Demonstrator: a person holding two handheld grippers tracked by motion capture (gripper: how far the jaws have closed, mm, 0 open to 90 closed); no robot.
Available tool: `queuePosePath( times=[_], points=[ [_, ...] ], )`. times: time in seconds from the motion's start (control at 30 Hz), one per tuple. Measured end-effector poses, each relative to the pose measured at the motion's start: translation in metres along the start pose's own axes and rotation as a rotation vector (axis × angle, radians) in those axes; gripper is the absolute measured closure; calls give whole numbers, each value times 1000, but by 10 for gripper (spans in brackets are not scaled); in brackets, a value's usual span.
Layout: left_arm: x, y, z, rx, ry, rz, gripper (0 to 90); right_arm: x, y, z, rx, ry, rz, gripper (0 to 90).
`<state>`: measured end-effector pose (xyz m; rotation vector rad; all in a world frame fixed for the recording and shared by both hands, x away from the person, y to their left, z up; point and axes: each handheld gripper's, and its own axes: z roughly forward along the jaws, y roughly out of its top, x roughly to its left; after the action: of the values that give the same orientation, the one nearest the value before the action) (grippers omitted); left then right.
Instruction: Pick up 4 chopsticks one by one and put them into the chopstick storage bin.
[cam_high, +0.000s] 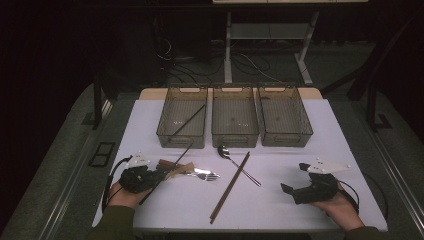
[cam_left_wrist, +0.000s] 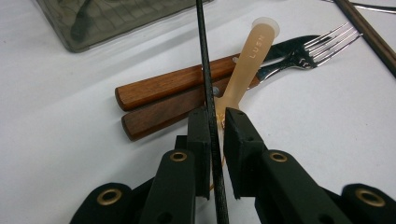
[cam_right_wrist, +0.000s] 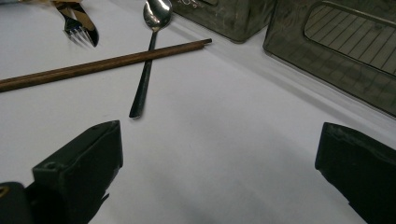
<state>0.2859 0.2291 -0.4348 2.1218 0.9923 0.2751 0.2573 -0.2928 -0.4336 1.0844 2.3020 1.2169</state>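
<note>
- The left gripper (cam_left_wrist: 215, 122) sits at the table's near left with its jaws drawn narrow around a thin black chopstick (cam_left_wrist: 205, 70). The pads look closed on it, and the rod runs up between them over the cutlery.
- Beneath that chopstick lie a wooden-handled fork (cam_left_wrist: 299, 56), a second wooden handle (cam_left_wrist: 173, 83) and a pale plastic spoon (cam_left_wrist: 250, 60), all just beside the gripper's tips.
- The step in hand seems to be picking up the chopstick; next comes a lift clear of the pile and a carry to the left basket (cam_high: 165, 135), where another black chopstick (cam_high: 192, 119) already leans.
- The right gripper (cam_high: 300, 187) rests at the near right, jaws wide and empty, well apart from the brown chopsticks (cam_high: 231, 185) and metal spoon (cam_high: 225, 151).
</note>
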Motion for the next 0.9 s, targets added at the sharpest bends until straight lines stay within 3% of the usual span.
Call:
queuePosePath(
  times=[0.9],
  points=[
    [1,0,5,31,-3,-2,841,0,0,0,0,-2,-1,10]
  ],
)
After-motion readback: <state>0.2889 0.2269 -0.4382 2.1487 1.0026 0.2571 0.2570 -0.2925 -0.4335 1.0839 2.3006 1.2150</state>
